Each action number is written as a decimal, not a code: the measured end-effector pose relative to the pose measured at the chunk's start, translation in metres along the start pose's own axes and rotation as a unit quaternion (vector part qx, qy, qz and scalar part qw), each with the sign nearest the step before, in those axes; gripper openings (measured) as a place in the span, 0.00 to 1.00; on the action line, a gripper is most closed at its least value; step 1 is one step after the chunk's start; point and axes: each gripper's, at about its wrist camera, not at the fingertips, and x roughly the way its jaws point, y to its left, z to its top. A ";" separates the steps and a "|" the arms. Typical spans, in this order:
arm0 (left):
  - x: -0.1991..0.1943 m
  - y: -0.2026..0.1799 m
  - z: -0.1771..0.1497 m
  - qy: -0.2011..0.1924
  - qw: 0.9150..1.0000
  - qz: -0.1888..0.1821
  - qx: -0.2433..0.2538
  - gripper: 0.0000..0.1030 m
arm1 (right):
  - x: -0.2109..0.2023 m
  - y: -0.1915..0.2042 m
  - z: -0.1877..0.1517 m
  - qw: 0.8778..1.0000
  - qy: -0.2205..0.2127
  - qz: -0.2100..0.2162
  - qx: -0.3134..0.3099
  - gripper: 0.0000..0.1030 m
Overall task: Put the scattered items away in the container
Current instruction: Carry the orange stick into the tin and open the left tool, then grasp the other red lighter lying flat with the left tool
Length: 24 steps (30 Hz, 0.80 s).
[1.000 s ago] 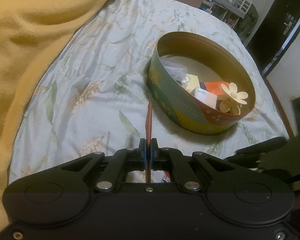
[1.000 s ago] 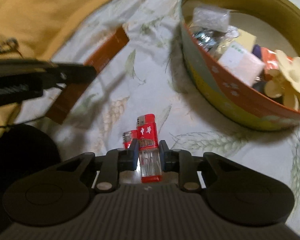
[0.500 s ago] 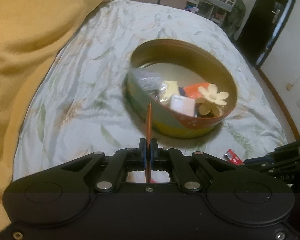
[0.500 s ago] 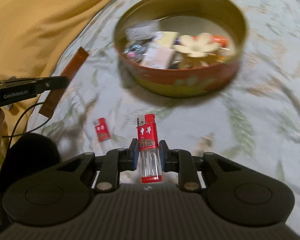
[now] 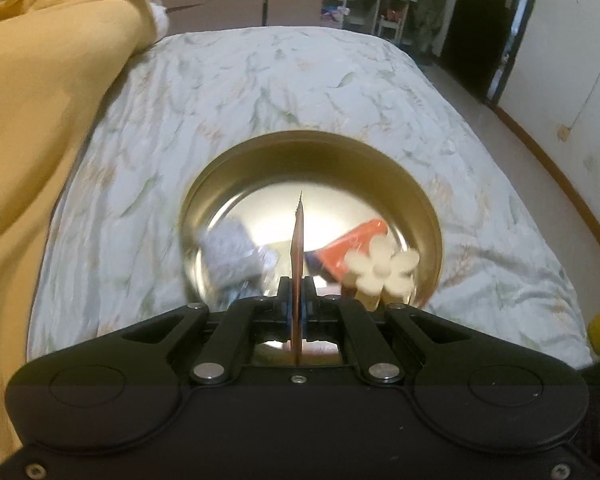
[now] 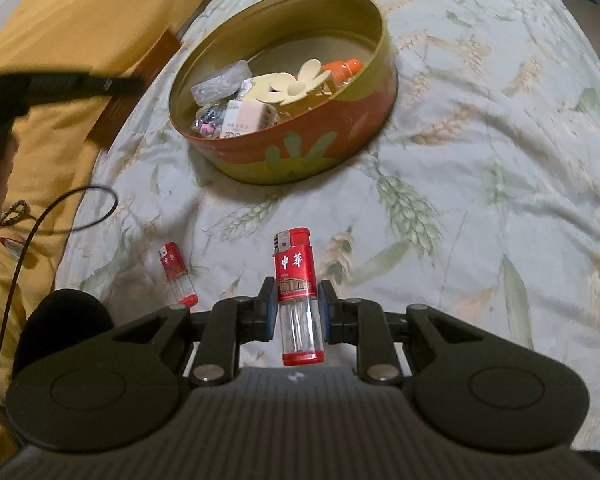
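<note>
Over the tin (image 5: 428, 208) now, no longer short of it: left gripper (image 5: 299, 300) clamped on brown sachet (image 5: 298, 248), ready to drop; right gripper (image 6: 298, 312), nearer than before, clamping red lighter (image 6: 296, 276).

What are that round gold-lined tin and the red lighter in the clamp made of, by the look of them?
Round gold-lined tin: probably thin metal, with a glossy mirror-like gold inside and a printed red-and-green outside. Red lighter: apparently plastic, with a see-through lower body, a red wrapper and a silvery, likely metal, top.
</note>
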 end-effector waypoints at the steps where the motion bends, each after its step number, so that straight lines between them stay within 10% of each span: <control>1: 0.005 -0.002 0.005 -0.001 1.000 0.000 0.001 0.08 | -0.001 -0.002 -0.001 1.000 0.000 0.001 0.003 0.23; 2: 0.010 -0.003 0.010 -0.005 1.000 0.002 -0.001 0.15 | -0.002 -0.003 -0.003 1.000 -0.001 0.001 0.006 0.23; 4: 0.019 0.000 0.015 -0.001 1.000 0.013 -0.012 0.80 | -0.003 -0.006 -0.005 1.000 -0.002 0.002 0.010 0.23; 5: 0.020 0.001 0.014 -0.005 1.000 0.015 -0.016 0.86 | -0.004 -0.008 -0.005 1.000 -0.003 0.003 0.012 0.23; 24: 0.007 0.001 -0.095 0.066 0.988 -0.049 0.129 0.86 | -0.006 -0.016 -0.005 1.000 -0.009 0.004 0.024 0.23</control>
